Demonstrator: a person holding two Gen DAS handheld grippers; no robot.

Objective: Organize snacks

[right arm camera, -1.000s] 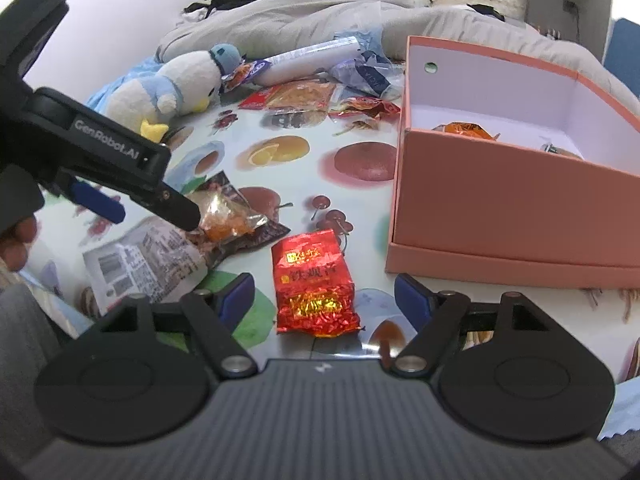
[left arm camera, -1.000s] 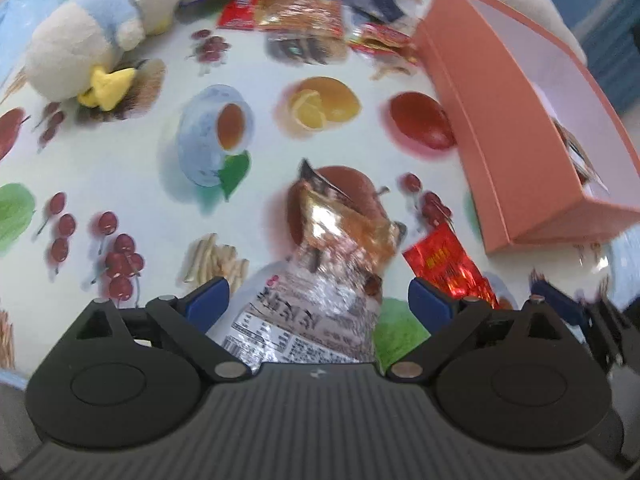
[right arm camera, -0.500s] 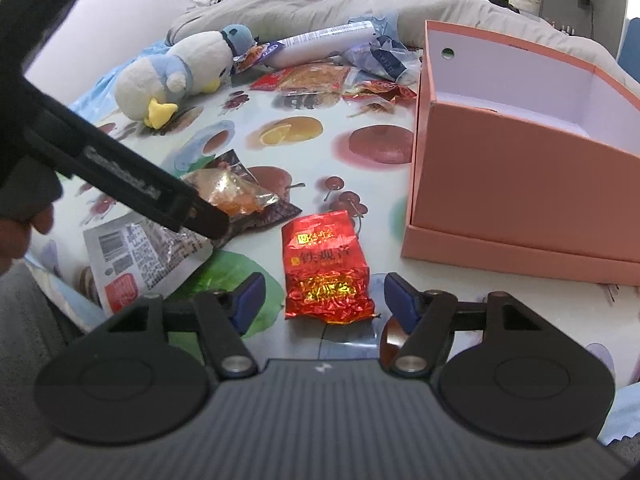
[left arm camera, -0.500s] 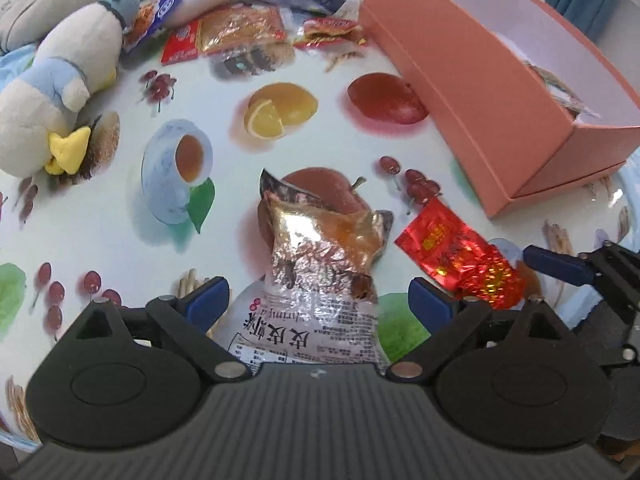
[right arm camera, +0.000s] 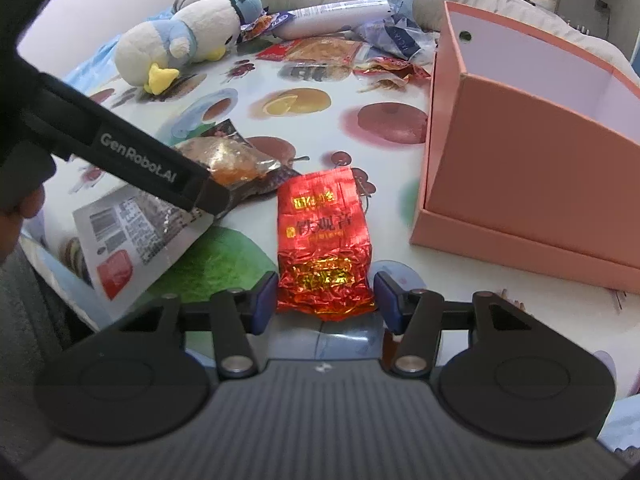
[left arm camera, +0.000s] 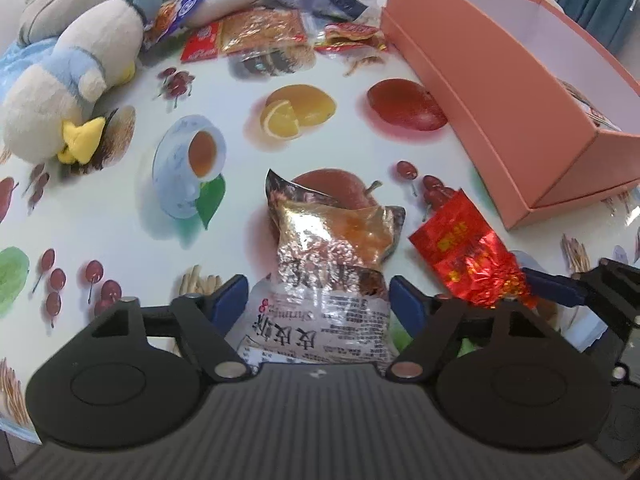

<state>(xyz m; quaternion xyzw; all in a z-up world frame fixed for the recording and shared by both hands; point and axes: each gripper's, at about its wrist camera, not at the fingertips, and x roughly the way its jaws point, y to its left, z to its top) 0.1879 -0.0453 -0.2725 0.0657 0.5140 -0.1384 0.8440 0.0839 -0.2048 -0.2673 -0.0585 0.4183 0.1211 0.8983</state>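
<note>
A silver foil snack bag (left arm camera: 332,252) with an orange end lies on the fruit-print tablecloth. My left gripper (left arm camera: 318,302) straddles its near part and its jaws are closing, with the blue pads right at the bag's sides. Beside it lies a red foil packet (right arm camera: 324,232) with gold print. My right gripper (right arm camera: 326,300) is closing around that packet's near end, pads close to its edges. The left gripper's black finger (right arm camera: 160,172) crosses the right wrist view over the silver bag (right arm camera: 132,232). The open pink box (left arm camera: 500,92) stands to the right.
A plush penguin (left arm camera: 76,92) lies at the far left. Several snack packs (left arm camera: 260,28) are heaped at the far edge in front of grey bedding. The box (right arm camera: 520,148) holds a few packets. The table's near edge runs just under both grippers.
Both pairs of jaws have narrowed around their packets. The left wrist view has rolled and sunk a little toward the silver bag. The red packet now sits nearer the right gripper's pads.
</note>
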